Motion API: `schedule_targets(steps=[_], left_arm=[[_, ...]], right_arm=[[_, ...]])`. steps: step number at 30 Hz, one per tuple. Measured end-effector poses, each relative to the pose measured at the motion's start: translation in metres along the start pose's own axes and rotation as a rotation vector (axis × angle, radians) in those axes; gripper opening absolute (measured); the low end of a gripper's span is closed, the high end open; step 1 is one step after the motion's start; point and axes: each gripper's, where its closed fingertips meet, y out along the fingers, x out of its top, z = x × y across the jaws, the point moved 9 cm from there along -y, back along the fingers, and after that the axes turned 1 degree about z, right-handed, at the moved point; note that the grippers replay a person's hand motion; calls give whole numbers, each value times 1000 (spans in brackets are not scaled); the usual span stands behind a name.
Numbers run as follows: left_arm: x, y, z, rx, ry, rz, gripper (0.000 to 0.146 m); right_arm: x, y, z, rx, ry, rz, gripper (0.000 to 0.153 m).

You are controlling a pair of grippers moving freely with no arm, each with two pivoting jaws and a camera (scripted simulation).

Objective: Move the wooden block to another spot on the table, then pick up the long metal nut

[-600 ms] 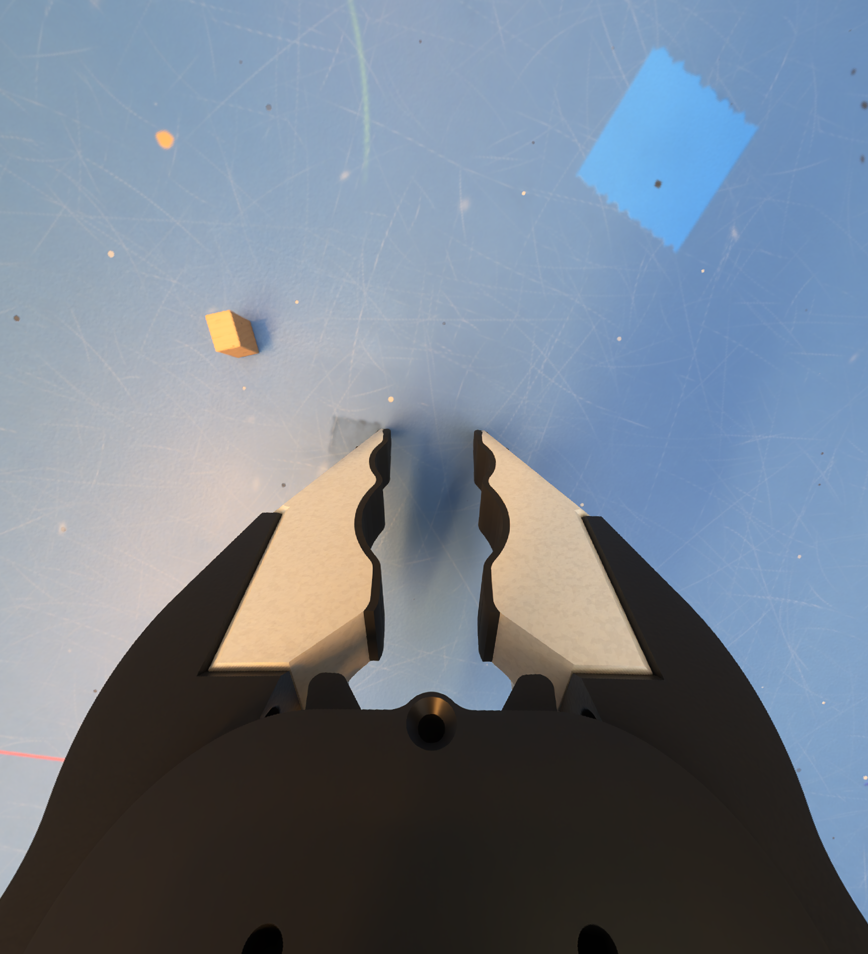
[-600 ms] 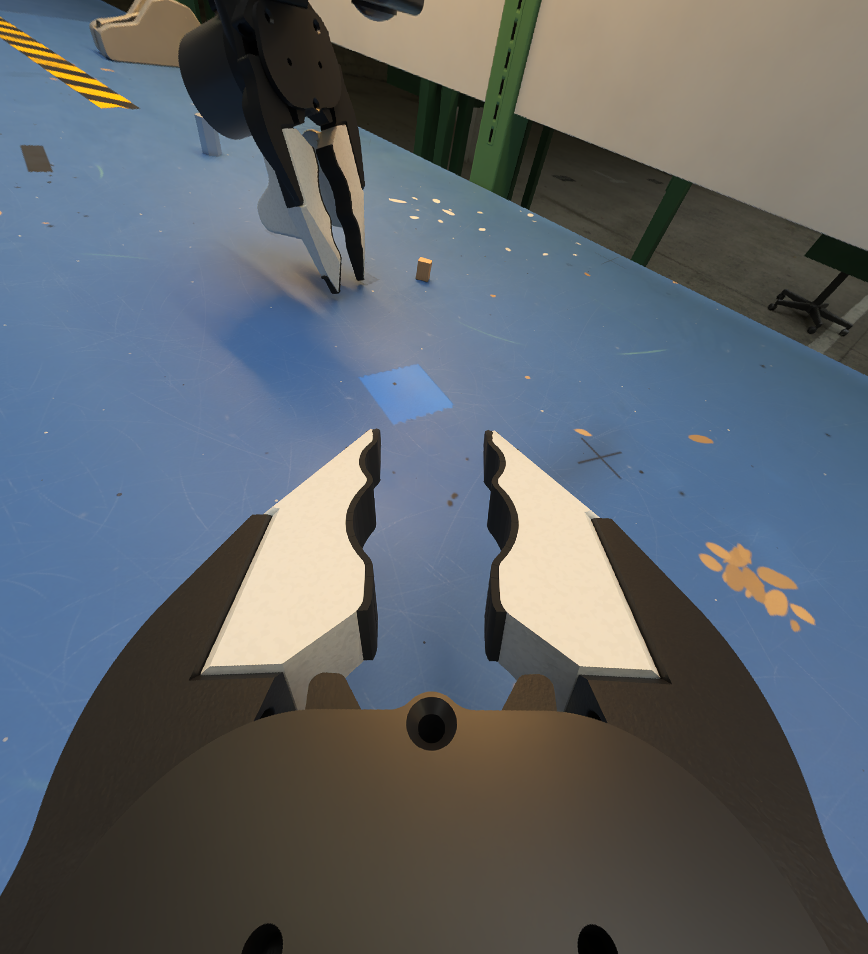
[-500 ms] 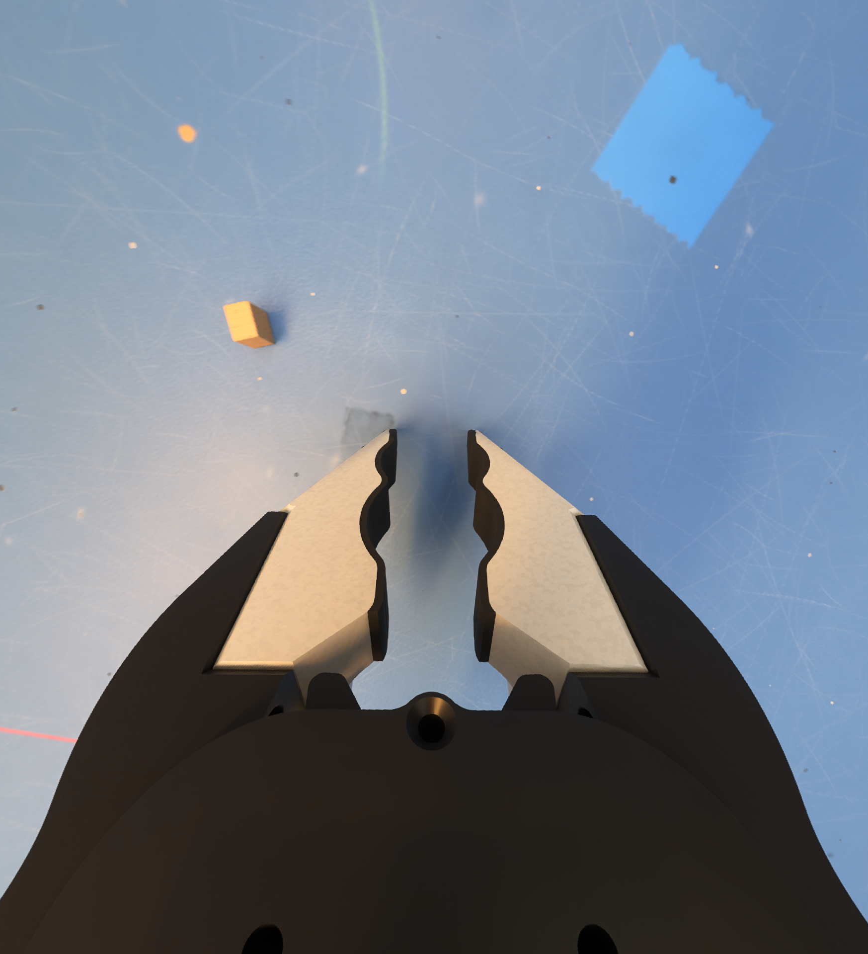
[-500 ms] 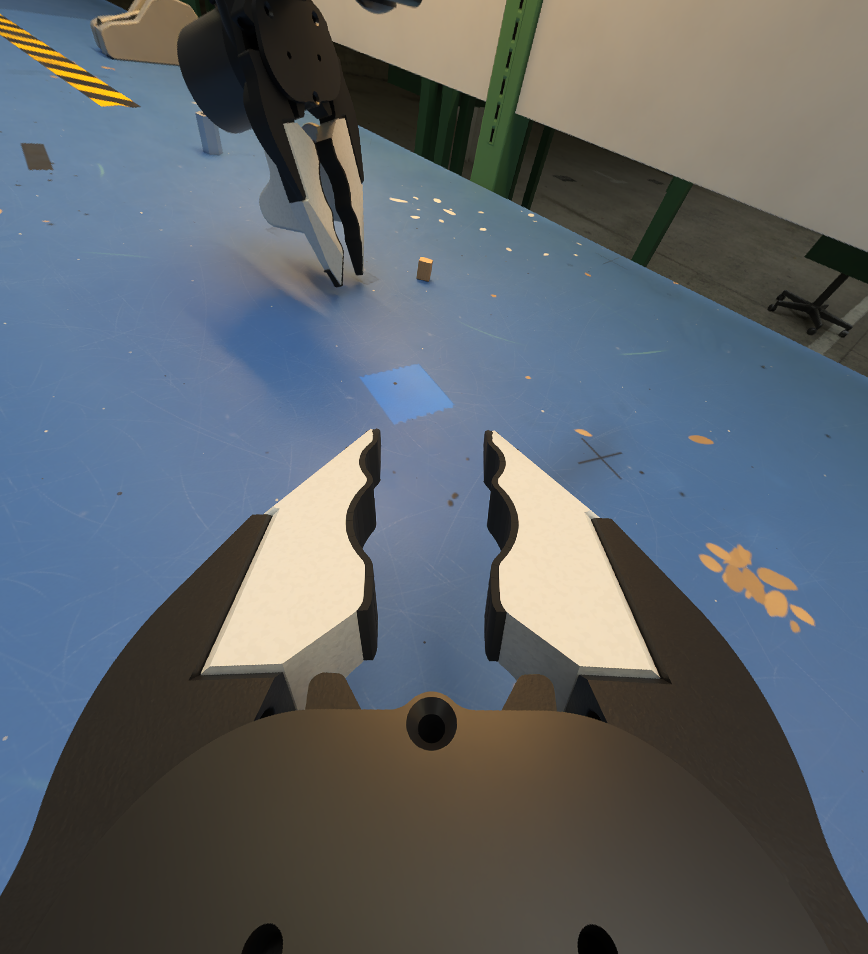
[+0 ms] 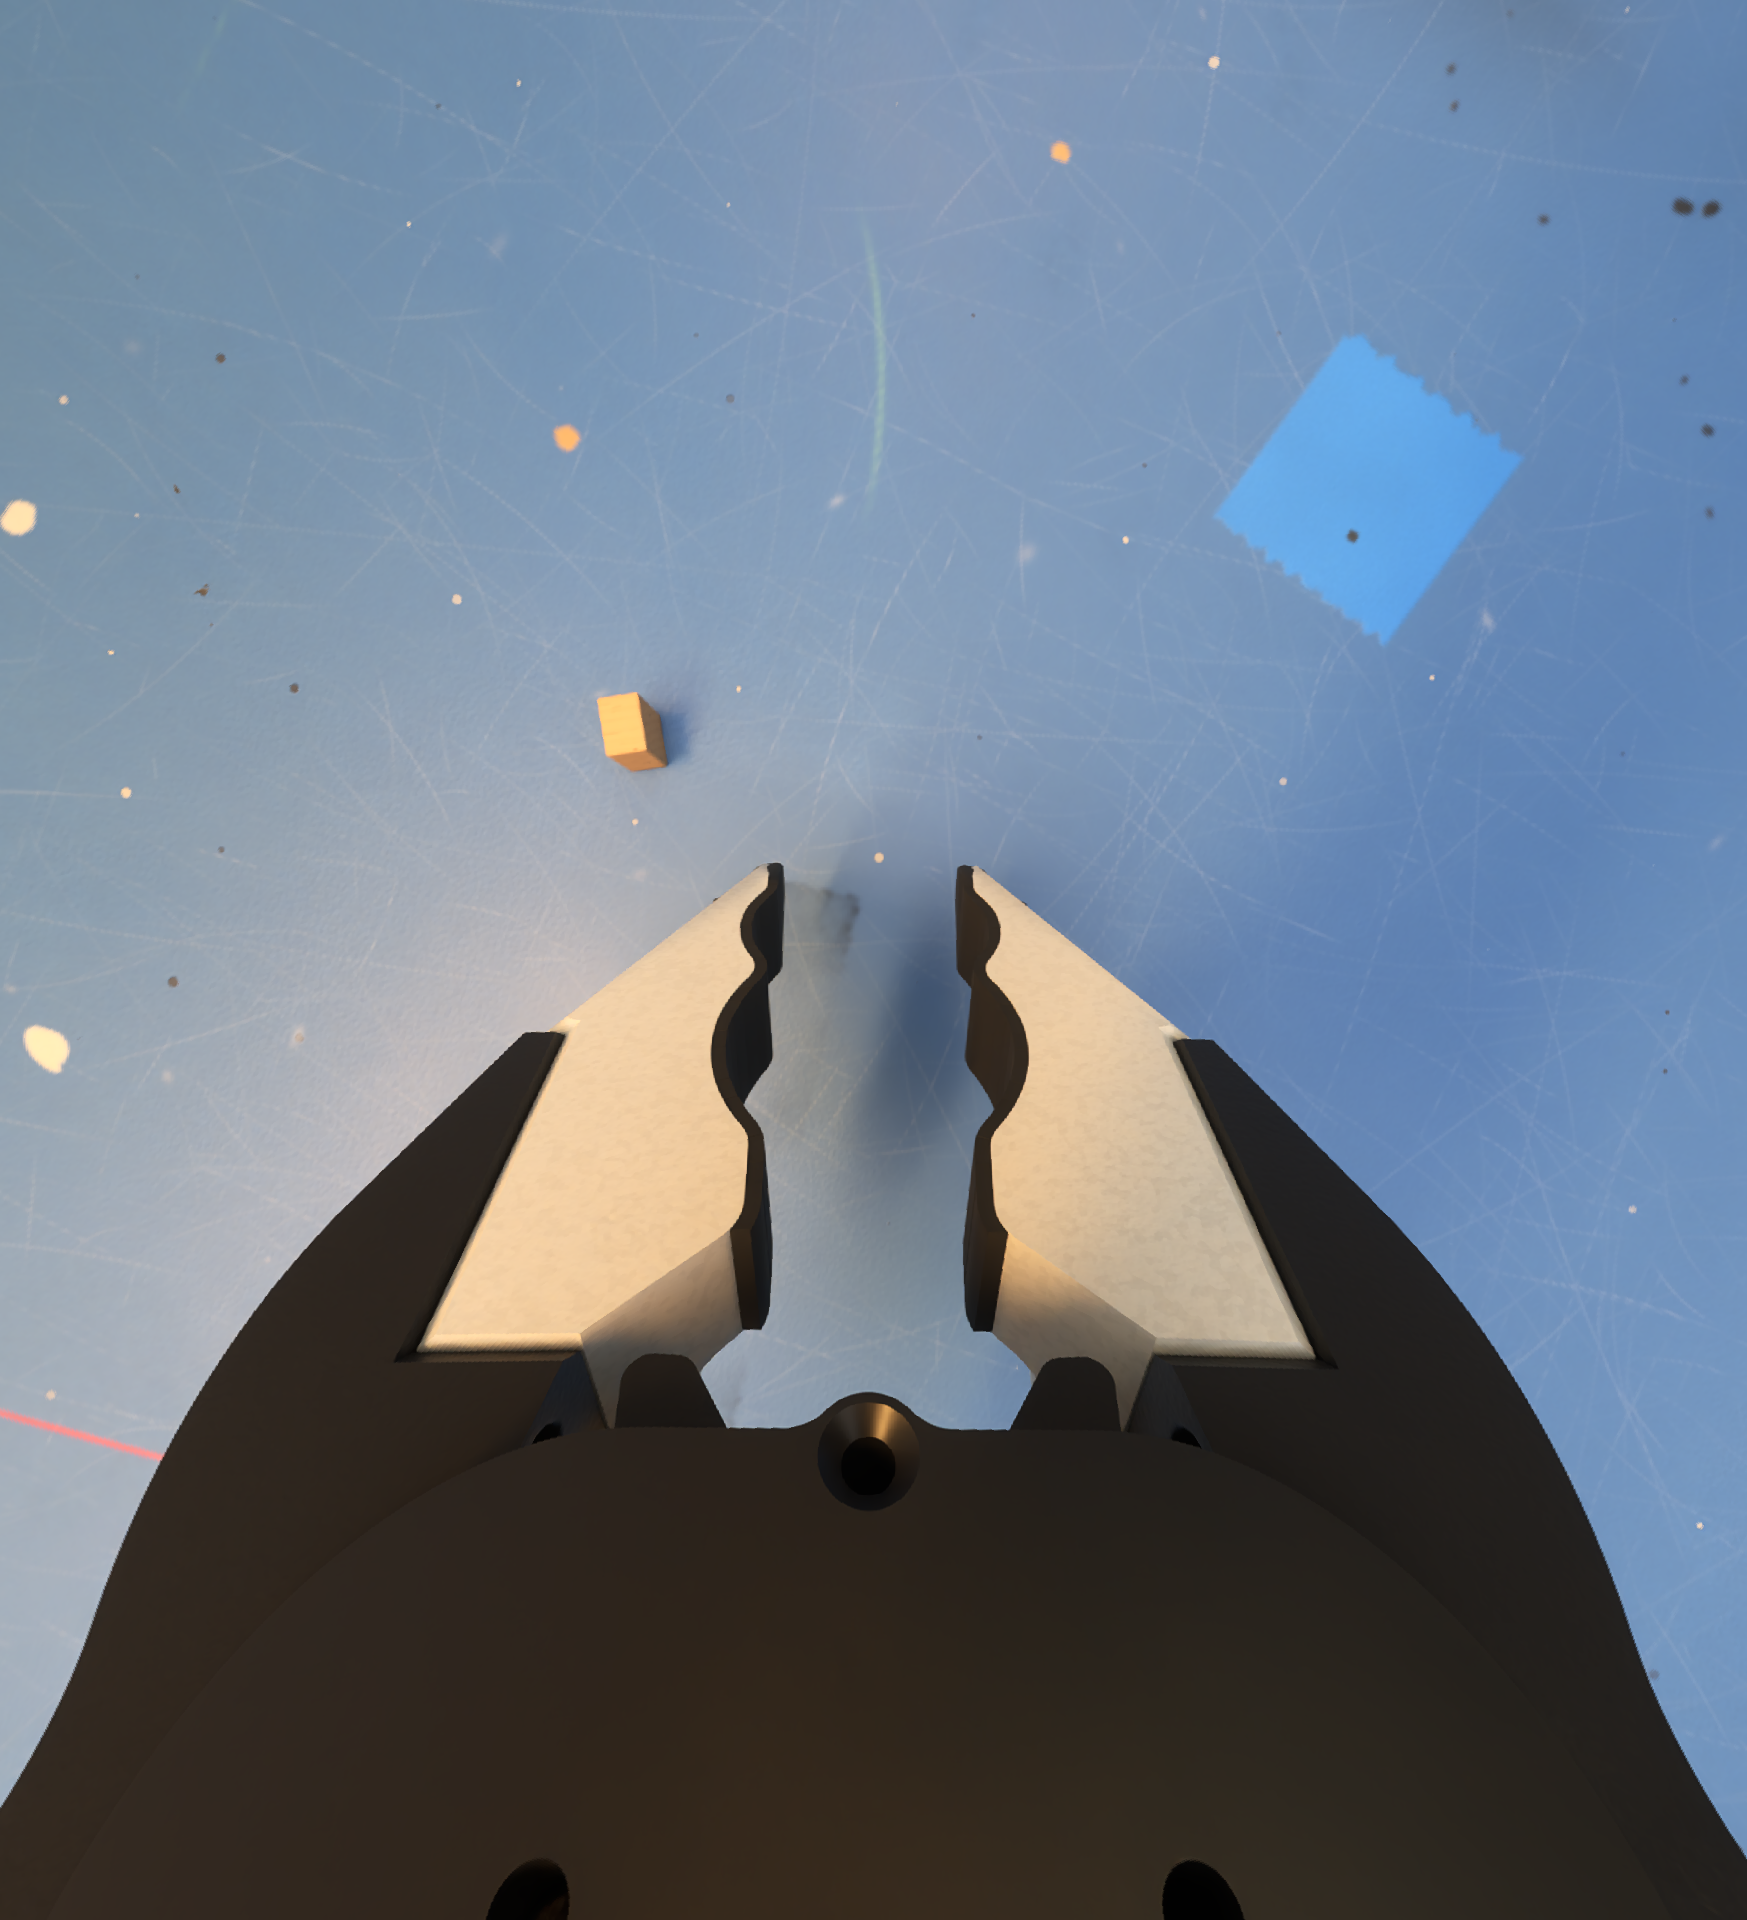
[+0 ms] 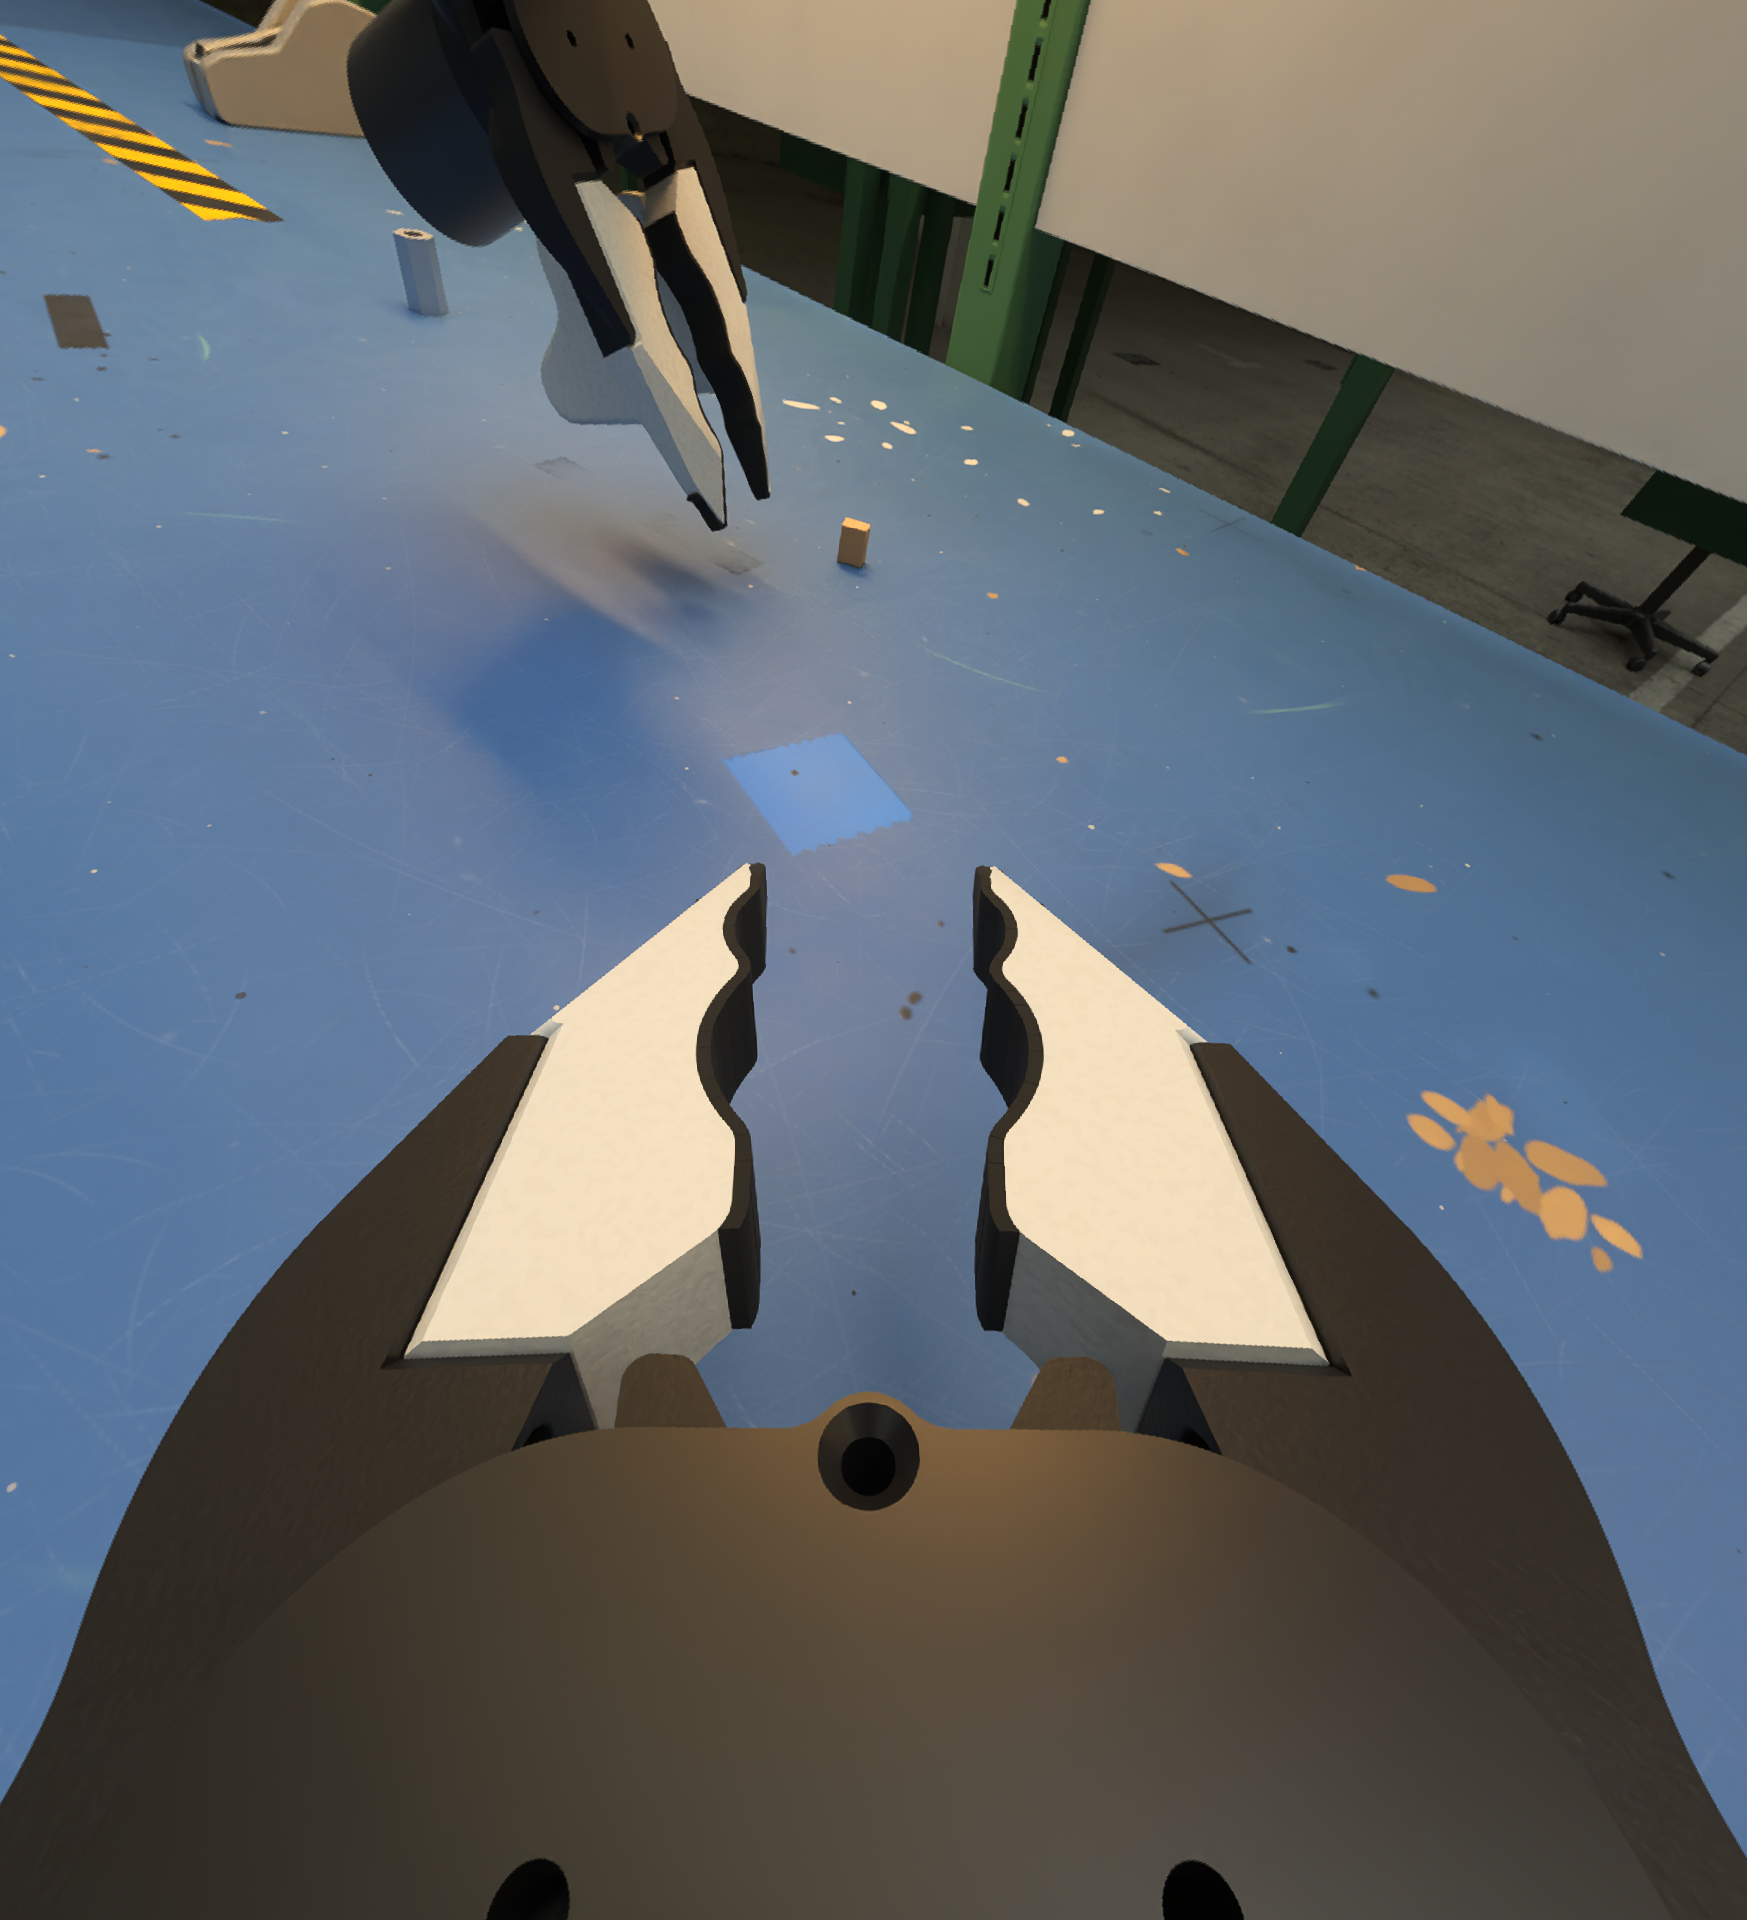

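The small wooden block point(image 5: 631, 730) stands on the blue table, ahead and left of my left gripper point(image 5: 867, 878), which is open and empty and points down at the table. In the right wrist view the block point(image 6: 853, 542) stands just right of the left gripper point(image 6: 739, 506), which hovers above the table. The long metal nut point(image 6: 420, 270) stands upright at the far left of the table. My right gripper point(image 6: 867, 881) is open and empty, low over the near part of the table.
A light blue square patch point(image 6: 815, 792) lies between the grippers; it also shows in the left wrist view point(image 5: 1368, 486). A yellow-black striped strip point(image 6: 105, 123) and a beige object point(image 6: 271, 73) sit at the far left. The table edge point(image 6: 1264, 520) runs along the right, with green posts point(image 6: 1004, 187) beyond.
The left gripper has lifted off the table and its jaws have opened slightly wider. The block stays where it stood. The right gripper has not moved.
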Motion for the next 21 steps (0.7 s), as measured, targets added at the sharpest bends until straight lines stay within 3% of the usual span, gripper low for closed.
schedule_targets(steps=[11,21], left_arm=[[9,28,-6,-18,0,-35,48],[7,26,-6,-45,17,-32,24]], right_arm=[[0,0,0,2,-1,0,40],[0,0,0,3,-1,1,40]])
